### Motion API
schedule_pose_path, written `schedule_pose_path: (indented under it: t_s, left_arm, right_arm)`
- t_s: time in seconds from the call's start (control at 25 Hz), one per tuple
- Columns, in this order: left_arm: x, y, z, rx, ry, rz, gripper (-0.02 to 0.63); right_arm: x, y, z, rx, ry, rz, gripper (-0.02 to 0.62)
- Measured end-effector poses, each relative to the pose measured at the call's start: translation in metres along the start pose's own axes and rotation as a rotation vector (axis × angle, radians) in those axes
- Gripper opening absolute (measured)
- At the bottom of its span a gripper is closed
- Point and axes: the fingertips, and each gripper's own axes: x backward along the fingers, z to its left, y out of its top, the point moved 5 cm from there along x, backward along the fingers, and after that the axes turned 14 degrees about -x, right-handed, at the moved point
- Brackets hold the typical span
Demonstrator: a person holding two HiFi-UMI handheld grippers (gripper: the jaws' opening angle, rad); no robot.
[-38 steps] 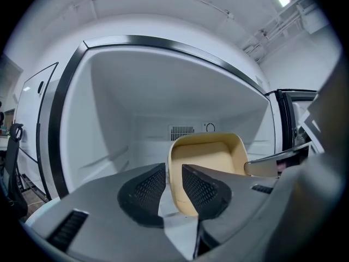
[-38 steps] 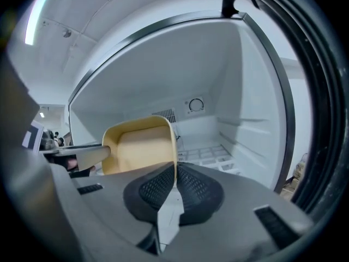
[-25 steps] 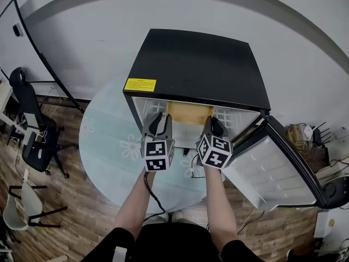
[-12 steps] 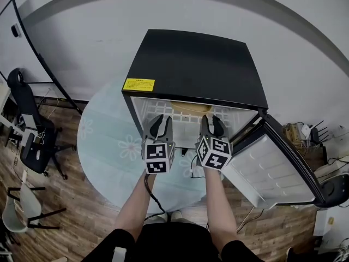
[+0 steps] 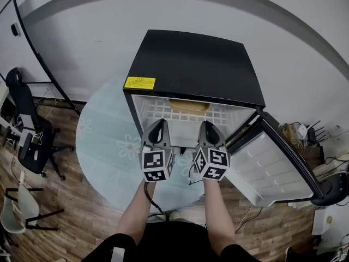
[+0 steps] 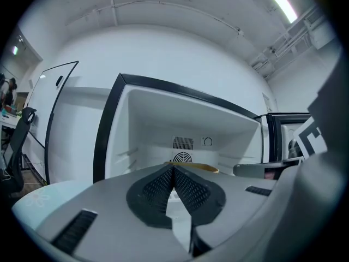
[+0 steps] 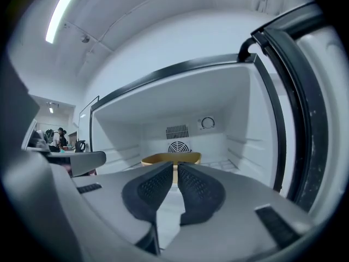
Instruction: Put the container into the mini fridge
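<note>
Back come both grippers, out of the mini fridge (image 5: pixel 196 64) and clear of its mouth, and the container (image 5: pixel 188 105) that sat at the front of the shelf a second ago now rests deep inside, straight ahead of the fingers and well apart from them. The left gripper (image 5: pixel 158 122) has its fingers pressed together on nothing. On the right gripper (image 5: pixel 209 125) the fingers are closing, with a slim gap left and nothing between them.

That container looks to me like a shallow, tan, open-topped tub, thin-walled, probably light and fairly stiff at the rim. Its contents can't be seen from here. If it needs another nudge, the near rim facing the fingers is the spot, one gripper toward each end so it stays level. A smooth lip could slip under a shallow pinch.

It sits on the white wire shelf (image 5: pixel 163 111), whose bars may snag a dragged base. Off to the right of the right fingers the door (image 5: pixel 272 168) hangs wide open, leaving a clear path to the opening. Below the fingers lies the round desk (image 5: pixel 109 146) that carries the fridge. Far off to the left stands an office chair (image 5: pixel 27 130), no obstacle at all.
</note>
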Motion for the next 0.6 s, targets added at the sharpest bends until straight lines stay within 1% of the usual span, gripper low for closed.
schedule_pose_path:
  t_s: [0.08, 0.16, 0.2, 0.36, 0.4, 0.6]
  left_arm:
    - [0.006, 0.004, -0.002, 0.004, -0.001, -0.014, 0.011]
    - [0.012, 0.007, -0.003, 0.006, 0.001, -0.019, 0.011]
    - [0.016, 0.009, -0.003, 0.007, 0.003, -0.021, 0.011]
    - [0.031, 0.014, -0.005, 0.02, 0.005, -0.038, 0.011]
    - [0.035, 0.016, -0.006, 0.022, 0.003, -0.041, 0.011]
    - [0.059, 0.026, -0.01, 0.029, -0.007, -0.064, 0.011]
  right_arm:
    - [0.007, 0.0, 0.007, 0.011, 0.018, -0.007, 0.031]
    - [0.014, 0.001, 0.014, 0.021, 0.035, -0.015, 0.006]
    - [0.018, 0.001, 0.018, 0.026, 0.05, -0.016, 0.006]
    - [0.032, -0.001, 0.039, 0.029, 0.157, 0.006, 0.006]
    - [0.036, -0.001, 0.043, 0.033, 0.172, 0.004, 0.005]
    - [0.061, 0.004, 0.055, 0.032, 0.19, -0.031, 0.005]
